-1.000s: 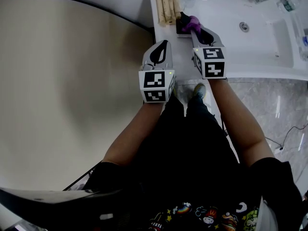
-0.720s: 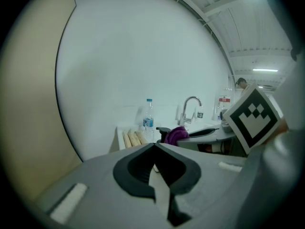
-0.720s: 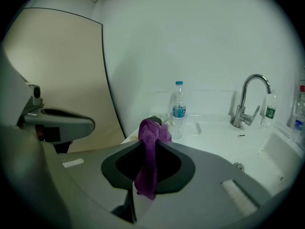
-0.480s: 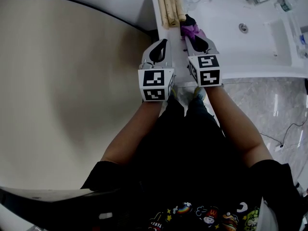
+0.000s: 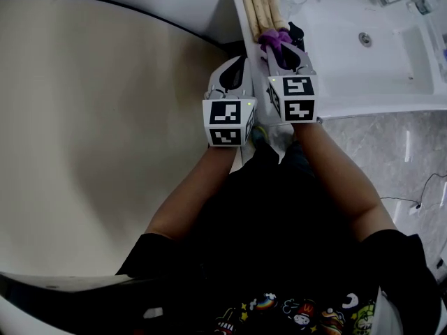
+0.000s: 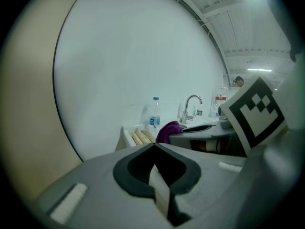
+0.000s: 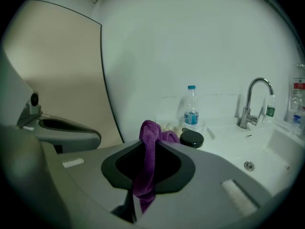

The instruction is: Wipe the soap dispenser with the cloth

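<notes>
left gripper [image 5: 239,61] clenched on nothing, right gripper [image 5: 281,44] pinching a purple cloth [image 7: 147,147], its length running along the jaws, bunched end poking forward, black soap dispenser [image 7: 192,138] just beyond it on the counter [image 5: 335,82], bottle [image 7: 191,107], tap [image 7: 251,101]

Purple cloth [image 7: 148,137], vivid against the grey right gripper [image 5: 283,47]. Left gripper [image 5: 237,63] grey too, dark inside; both carry black-and-white square-patterned cubes. Far off, the soap dispenser [image 7: 192,138] is black, the counter [image 5: 349,82] white, the rolls [image 5: 262,5] pale tan, the bottle [image 7: 191,109] blue-capped, blue-labelled. Near right, grey-veined floor [image 5: 391,152].
</notes>
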Available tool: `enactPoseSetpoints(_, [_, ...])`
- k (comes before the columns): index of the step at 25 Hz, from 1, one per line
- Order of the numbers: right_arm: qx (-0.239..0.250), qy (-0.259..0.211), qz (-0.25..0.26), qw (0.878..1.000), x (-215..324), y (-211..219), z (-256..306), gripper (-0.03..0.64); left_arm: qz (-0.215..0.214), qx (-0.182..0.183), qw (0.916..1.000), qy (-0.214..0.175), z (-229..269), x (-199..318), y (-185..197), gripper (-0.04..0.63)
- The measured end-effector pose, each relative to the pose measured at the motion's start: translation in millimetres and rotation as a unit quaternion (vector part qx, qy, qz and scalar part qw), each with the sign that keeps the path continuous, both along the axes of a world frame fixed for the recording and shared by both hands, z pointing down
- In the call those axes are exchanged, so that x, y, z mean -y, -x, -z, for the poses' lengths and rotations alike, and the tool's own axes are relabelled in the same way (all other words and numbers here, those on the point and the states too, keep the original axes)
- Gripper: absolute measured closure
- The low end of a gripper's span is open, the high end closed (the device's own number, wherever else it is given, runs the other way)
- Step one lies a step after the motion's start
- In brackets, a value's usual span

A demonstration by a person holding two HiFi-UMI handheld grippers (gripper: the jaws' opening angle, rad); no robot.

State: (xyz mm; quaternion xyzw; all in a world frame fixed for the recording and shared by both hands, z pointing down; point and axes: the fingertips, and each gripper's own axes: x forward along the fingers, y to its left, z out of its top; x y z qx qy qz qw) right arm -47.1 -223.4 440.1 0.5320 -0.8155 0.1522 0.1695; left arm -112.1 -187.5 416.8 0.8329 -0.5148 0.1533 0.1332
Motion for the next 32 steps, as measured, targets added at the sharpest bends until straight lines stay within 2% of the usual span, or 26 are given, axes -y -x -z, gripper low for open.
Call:
enactPoseSetpoints(5, [0.024, -0.005, -0.039, 0.999, 21.5, 9.5, 1.0, 0.545, -0.012, 0.010, 0.9998, 0.008, -7.2, 2.6, 12.6, 0.594])
enactPoseSetpoints(12, [0.023, 0.010, -0.078, 0.997, 19.9, -9.7, -11.1, 0.545, -0.027, 0.010, 0.9994, 0.017, -15.6, 6.7, 12.7, 0.594])
enactPoseSetpoints(24, [0.020, 0.020, -0.108, 0.994, -11.9, -44.7, -19.8, 0.545, -0.060, 0.001, 0.9979, 0.025, -25.4, 0.2, -16.4, 0.594])
enactPoseSetpoints(32, [0.004, 0.033, -0.123, 0.992, -22.3, -82.4, -33.3, 0.545, -0.058, -0.007, 0.9979, 0.028, -30.1, -5.1, -32.2, 0.595])
